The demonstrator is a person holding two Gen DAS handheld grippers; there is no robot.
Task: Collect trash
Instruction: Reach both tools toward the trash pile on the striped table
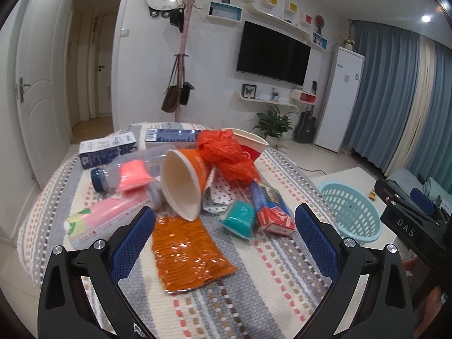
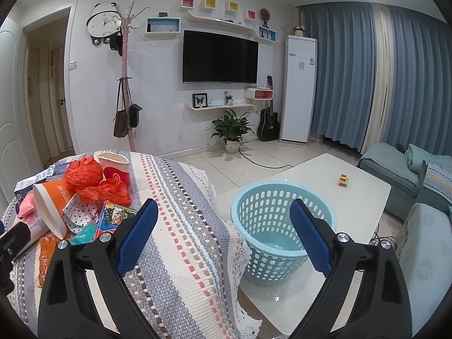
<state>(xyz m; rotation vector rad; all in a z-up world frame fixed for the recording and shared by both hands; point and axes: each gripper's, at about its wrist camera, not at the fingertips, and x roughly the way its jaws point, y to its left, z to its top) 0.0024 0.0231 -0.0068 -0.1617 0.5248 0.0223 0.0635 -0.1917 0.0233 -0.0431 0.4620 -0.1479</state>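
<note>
Left wrist view: left gripper [image 1: 224, 231] spread wide, empty, above orange wrapper [image 1: 189, 254] near table's near edge. Right gripper [image 2: 223, 231] likewise spread, empty. Pinch wrapper's edge, carry to basket [image 2: 282, 195].

the letters "das" stand in white on the black body of the right gripper [image 1: 406, 227], seen at the right edge of the left wrist view. the orange foil packet [image 1: 188, 250], the orange paper cup [image 1: 186, 179], the dark blue cartons [image 1: 108, 149] at the table's far left corner and the red and blue box [image 1: 271, 207] all carry print, too small or blurred to read.
</note>
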